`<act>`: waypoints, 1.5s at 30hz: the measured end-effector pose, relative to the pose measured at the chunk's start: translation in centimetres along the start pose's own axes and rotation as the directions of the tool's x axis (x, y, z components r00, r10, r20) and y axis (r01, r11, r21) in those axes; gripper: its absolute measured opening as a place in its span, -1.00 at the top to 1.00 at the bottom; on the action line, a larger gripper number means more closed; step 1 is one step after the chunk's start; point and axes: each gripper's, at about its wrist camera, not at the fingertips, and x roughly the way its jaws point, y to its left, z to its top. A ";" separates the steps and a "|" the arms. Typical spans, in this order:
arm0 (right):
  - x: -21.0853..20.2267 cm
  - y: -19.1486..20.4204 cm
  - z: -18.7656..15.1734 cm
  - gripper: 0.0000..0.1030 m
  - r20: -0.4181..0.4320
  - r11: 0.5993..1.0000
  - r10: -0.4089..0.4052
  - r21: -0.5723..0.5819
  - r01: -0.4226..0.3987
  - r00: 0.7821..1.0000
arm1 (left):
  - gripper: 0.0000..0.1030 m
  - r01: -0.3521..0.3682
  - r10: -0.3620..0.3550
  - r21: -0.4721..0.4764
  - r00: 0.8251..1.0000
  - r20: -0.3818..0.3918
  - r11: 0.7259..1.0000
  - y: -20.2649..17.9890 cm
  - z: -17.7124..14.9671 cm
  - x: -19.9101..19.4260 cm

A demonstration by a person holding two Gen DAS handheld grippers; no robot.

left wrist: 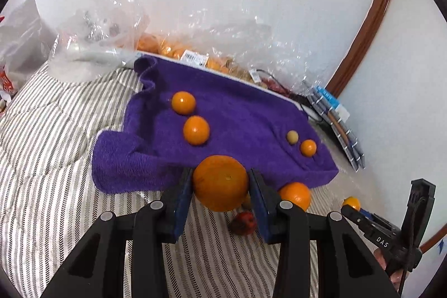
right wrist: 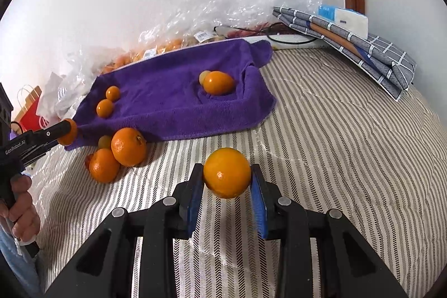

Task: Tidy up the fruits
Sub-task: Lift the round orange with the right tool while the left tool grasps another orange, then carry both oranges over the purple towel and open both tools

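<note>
My left tool [left wrist: 220,183] is clamped on a large orange [left wrist: 220,182], its blue pads pressing both sides, just above the near edge of the purple towel [left wrist: 237,113] spread on the striped bed [left wrist: 56,158]. My right tool [right wrist: 226,177] is clamped on a smaller orange [right wrist: 226,172], held over the bare bedding, well apart from the towel's right edge. On the towel lie two small oranges [left wrist: 190,116] side by side toward the left, and a pale fruit [left wrist: 292,136] touching another small orange [left wrist: 308,147] toward the right. Off the towel's near edge, two oranges [right wrist: 117,155] sit touching on the bed, close under my left tool. Clear bags of fruit [left wrist: 178,52] lie along the wall behind the towel.
</note>
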 end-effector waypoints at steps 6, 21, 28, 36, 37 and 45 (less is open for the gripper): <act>-0.8 -0.5 -0.1 0.36 0.037 0.999 -0.003 0.034 0.002 0.999 | 0.26 -0.009 0.009 0.007 0.999 0.033 1.000 -0.1 0.2 -0.7; -4.7 1.1 0.5 0.36 0.089 1.000 -0.006 -0.005 0.007 0.996 | 0.26 0.000 -0.002 0.023 0.998 0.069 1.000 -0.6 0.3 -1.6; -6.3 2.0 1.9 0.36 0.131 0.999 -0.011 -0.033 0.016 0.991 | 0.26 -0.011 0.007 0.048 0.996 0.086 0.999 -1.0 0.2 -2.0; -8.3 2.3 3.2 0.36 0.165 0.999 -0.020 -0.037 0.027 0.986 | 0.26 0.002 -0.005 0.030 0.994 0.105 1.000 -0.7 0.4 -2.6; -8.5 2.3 3.3 0.36 0.170 0.999 -0.024 -0.035 0.030 0.985 | 0.26 0.000 -0.004 0.029 0.994 0.109 1.000 -0.7 0.4 -2.7; -9.3 2.4 5.1 0.36 0.185 0.999 -0.036 0.001 0.036 0.982 | 0.26 -0.055 0.047 0.055 0.989 0.140 0.997 -1.2 0.8 -3.2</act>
